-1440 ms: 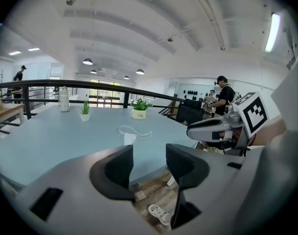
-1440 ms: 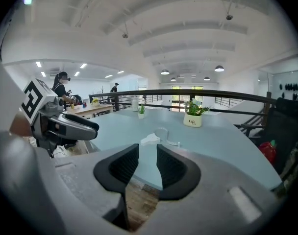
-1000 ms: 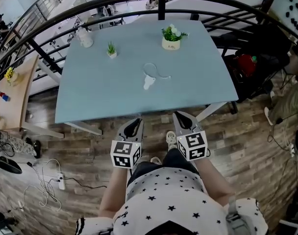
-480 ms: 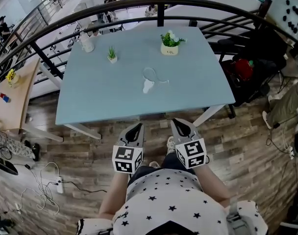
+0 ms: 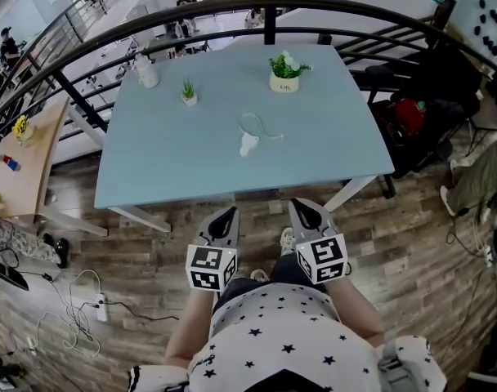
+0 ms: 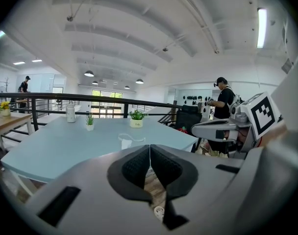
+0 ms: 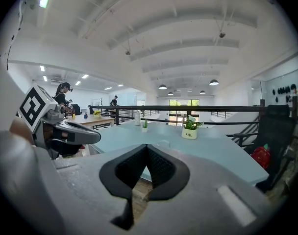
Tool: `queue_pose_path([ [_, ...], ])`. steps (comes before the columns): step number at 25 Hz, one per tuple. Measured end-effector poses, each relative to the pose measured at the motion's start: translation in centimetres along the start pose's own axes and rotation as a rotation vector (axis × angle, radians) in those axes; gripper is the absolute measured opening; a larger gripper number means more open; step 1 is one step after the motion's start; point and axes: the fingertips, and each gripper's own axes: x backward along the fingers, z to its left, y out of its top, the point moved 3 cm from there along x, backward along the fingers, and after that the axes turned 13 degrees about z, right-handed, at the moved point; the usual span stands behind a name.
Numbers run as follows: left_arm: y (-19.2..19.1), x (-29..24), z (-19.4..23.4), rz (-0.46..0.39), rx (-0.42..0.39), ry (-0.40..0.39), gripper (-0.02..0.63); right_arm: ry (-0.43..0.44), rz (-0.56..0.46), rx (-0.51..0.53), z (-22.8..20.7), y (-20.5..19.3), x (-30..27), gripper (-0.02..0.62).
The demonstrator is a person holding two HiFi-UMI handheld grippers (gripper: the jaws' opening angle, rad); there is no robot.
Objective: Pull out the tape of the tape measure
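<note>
- Your left tool (image 5: 226, 213) and right tool (image 5: 302, 207) both have their jaws pressed together on nothing. They sit side by side, off the near edge of the pale blue rectangular table (image 5: 150, 162).
- The small white tape measure (image 5: 248, 144) lies mid-table, well beyond both tools and slightly nearer the left tool's line.
- Its body runs roughly near to far. A thin pale loop (image 5: 265, 133) curls off the far end and trails right; whether it is tape or strap isn't clear.
</note>
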Motion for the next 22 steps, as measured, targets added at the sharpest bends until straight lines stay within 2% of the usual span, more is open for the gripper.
queue_pose_path([
  [22, 0.0, -0.05, -0.71, -0.004, 0.011, 0.004, 0.006, 0.015, 0.026, 0.017, -0.44, -0.66, 0.04, 0.005],
])
